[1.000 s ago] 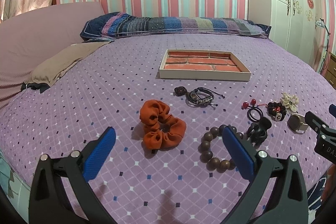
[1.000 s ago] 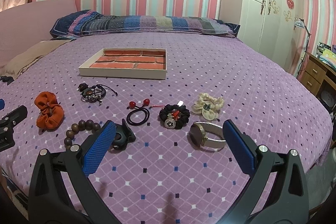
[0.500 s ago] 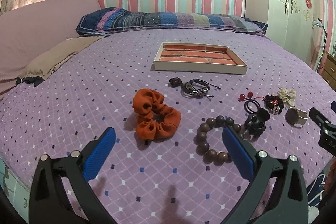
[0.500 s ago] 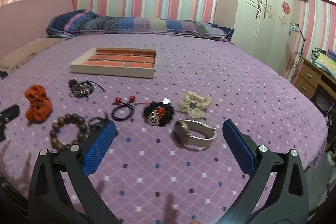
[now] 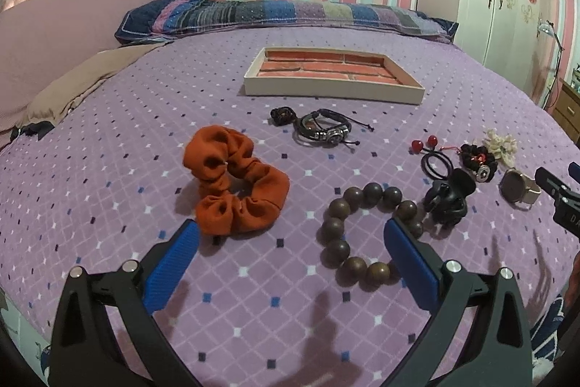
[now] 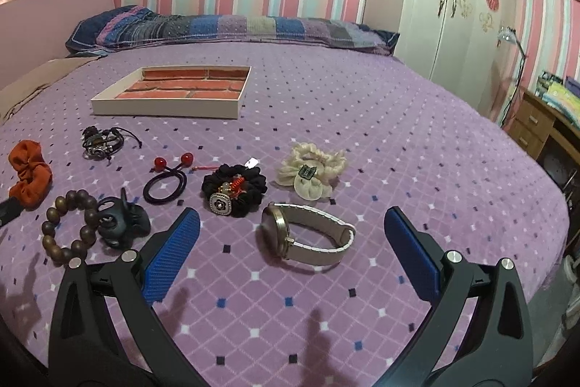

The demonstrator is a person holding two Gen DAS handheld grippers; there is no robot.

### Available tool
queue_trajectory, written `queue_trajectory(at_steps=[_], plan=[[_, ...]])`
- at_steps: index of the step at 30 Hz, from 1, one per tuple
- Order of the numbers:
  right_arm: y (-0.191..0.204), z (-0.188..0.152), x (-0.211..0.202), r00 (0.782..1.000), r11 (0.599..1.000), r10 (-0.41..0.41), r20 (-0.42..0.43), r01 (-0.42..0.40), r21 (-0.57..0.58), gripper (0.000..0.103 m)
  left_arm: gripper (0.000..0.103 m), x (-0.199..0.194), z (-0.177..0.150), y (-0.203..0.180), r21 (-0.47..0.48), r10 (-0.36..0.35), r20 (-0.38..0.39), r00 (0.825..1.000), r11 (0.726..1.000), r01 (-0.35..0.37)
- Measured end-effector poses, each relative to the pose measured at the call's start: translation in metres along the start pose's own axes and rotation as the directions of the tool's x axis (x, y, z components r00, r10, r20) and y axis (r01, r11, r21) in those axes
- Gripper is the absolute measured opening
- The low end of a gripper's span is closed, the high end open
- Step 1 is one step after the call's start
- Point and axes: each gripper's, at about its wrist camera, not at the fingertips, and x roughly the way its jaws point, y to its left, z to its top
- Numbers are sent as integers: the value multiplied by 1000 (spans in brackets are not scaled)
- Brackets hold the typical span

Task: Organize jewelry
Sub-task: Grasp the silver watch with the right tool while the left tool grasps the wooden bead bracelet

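A brick-patterned tray [image 5: 333, 89] [image 6: 170, 106] lies empty on the purple bed. In front of it lie an orange scrunchie [image 5: 235, 180], a leather bracelet [image 5: 322, 129], a wooden bead bracelet [image 5: 366, 231], a black claw clip [image 5: 447, 200], a red-bead hair tie [image 6: 166, 182], a black scrunchie [image 6: 233, 189], a cream scrunchie [image 6: 311, 167] and a watch [image 6: 308, 238]. My left gripper [image 5: 290, 252] is open, low between the orange scrunchie and the bead bracelet. My right gripper [image 6: 290, 242] is open, just short of the watch.
A striped pillow [image 5: 282, 15] lies at the head of the bed. A beige cloth [image 5: 83, 78] lies at the left. A white wardrobe [image 6: 453, 9] and a wooden desk [image 6: 543, 122] stand to the right of the bed.
Both grippers have moved forward and lower toward the items. The watch now sits close in front of the right gripper; the scrunchie and beads are nearer the left. Both stay open.
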Motion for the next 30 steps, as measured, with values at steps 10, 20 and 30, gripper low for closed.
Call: queue_trajectory(at_steps=[10,20,30], plan=[[6,-1,40,997,999,12,-74,-15,-31,71,98,27,-1,-22,76,-55,-39,998,995,58],[5,-3,65,989,999,42,-141,-46,-22,42,86,57,-1,-22,46,-78,-113,991,995,83],[4,-5,80,984,998,61,-170,-62,-1,32,77,77,1,-24,43,-90,-153,984,994,97]])
